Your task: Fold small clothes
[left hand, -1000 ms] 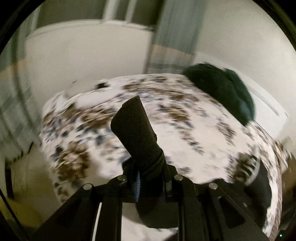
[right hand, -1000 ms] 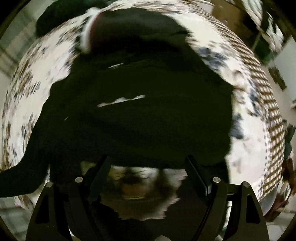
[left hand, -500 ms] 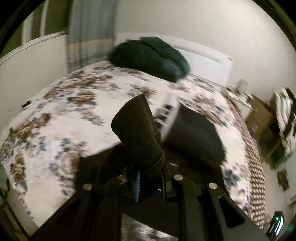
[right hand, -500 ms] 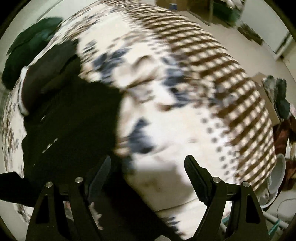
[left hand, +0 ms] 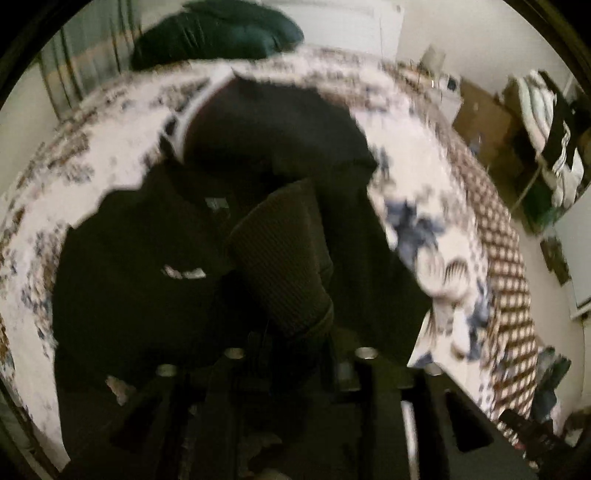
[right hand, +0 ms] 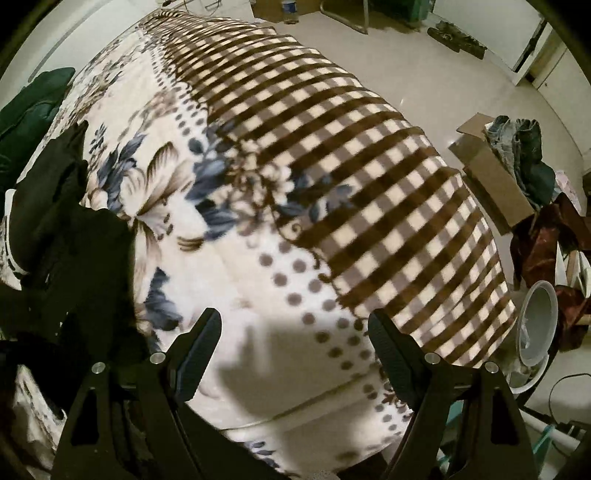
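A black garment (left hand: 147,258) with a small white label lies spread on the flowered blanket (left hand: 424,177), with a white-edged black piece (left hand: 277,122) behind it. My left gripper (left hand: 299,332) points down over it. Its jaws are opening, and a ribbed black cloth piece (left hand: 280,258) still stands up between them. In the right wrist view the black garment (right hand: 74,251) lies at the far left edge. My right gripper (right hand: 294,317) stands open over bare blanket (right hand: 332,184) to the right of it, nothing between its fingers.
A dark green cushion (left hand: 218,33) lies at the head of the bed. Beside the bed on the pale floor stand a cardboard box (right hand: 491,177) with clothes and a white bucket (right hand: 535,321). A rack with hanging clothes (left hand: 546,122) stands further off.
The left gripper swung from bare blanket to above the black garment, and its jaws have widened around the ribbed piece. The right gripper moved off the garment to the checked part of the blanket.
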Motion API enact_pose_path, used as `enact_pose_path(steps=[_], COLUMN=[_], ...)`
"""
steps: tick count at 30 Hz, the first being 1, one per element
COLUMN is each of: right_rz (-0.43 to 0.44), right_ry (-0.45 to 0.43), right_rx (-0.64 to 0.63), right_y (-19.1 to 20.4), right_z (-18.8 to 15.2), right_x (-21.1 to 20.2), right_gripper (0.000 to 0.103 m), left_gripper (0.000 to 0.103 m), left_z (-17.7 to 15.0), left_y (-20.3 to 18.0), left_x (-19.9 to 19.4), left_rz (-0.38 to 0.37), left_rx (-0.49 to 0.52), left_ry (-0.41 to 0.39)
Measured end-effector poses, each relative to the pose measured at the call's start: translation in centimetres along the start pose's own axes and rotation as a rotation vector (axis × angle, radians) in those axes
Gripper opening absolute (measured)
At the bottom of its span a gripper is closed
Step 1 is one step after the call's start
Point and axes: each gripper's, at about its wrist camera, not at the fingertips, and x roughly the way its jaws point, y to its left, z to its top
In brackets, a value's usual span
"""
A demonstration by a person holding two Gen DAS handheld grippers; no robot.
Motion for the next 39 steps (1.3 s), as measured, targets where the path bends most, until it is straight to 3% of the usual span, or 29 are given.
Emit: enact_pose_path(steps=[1,2,3,7,10,13,18,19,21,22,25,29,32,34,35,36,39], right_rz=[0.015,0.045,0.094,0.266,0.37,0.404,0.39,0.393,0.37,0.346,0.392,0.277,0.288,0.334,0.372,0.412,0.509], right_ry=[0.005,0.014,0.027,0.074,0.111,0.139,0.151,0.172,0.199,0.196,0.147,0.164,0.271,0.275,0.262,0.252,0.232], right_rx=[0.004,0.01,0.015,-0.014,-0.079,-0.14,-0.282,-0.284,-0.253,-0.248,-0.244,-0.231,-0.203,-0.137,-0.078,-0.032,0.07], right_y=[0.0,0.0,0.2,3.1,7.0,11.3,18.6,19.4,20.3,20.4,19.2,15.8,14.3,13.3,12.7,12.3,12.4], right_z=[0.0,0.1,0.2,0.5,0.6,0.6,0.1,0.1,0.0,0.0,-0.2,-1.4,-2.0,-1.6,-1.2,-1.0,-0.2], right_x=[0.0,0.0,-0.1,-0.5,-0.2,1.0,3.9,4.6,5.9,5.9,3.8,4.8,7.0,6.6,6.2,6.0,6.0], right_gripper=[0.084,0.084,0.084,0.084,0.084,0.084,0.083,0.08,0.023,0.023,0.021,0.017,0.018,0.032,0.051,0.064,0.066], left_gripper=[0.071,0.084,0.091,0.091,0.091,0.091,0.091,0.091,0.091,0.091,0.091,0.091,0.091,0.091,0.091,0.091,0.091], left_z=[-0.4,-0.7,-0.9,-1.5,-1.4,-1.4,-1.3,-1.2,-0.9,-0.9,-0.9,-0.9,-0.8,-0.6,-0.6,-0.6,-0.6], left_y=[-0.1,0.0,0.5,6.4,12.5,18.4,24.3,25.0,25.9,26.2,26.7,27.2,27.4,27.4,27.4,27.3,27.2], left_x=[0.1,0.1,-0.1,-2.6,-3.3,-2.2,1.2,1.9,3.2,3.5,4.0,4.4,4.3,3.9,3.8,3.6,3.3], left_rz=[-0.012,-0.021,-0.02,0.016,0.132,0.263,0.368,0.377,0.371,0.362,0.352,0.334,0.315,0.3,0.299,0.298,0.287], left_rx=[0.008,0.014,0.016,-0.049,-0.112,-0.154,-0.19,-0.192,-0.206,-0.215,-0.222,-0.213,-0.212,-0.213,-0.209,-0.206,-0.211], left_ry=[0.011,0.02,0.021,-0.003,-0.009,0.019,0.06,0.066,0.092,0.099,0.109,0.121,0.132,0.128,0.125,0.123,0.122])
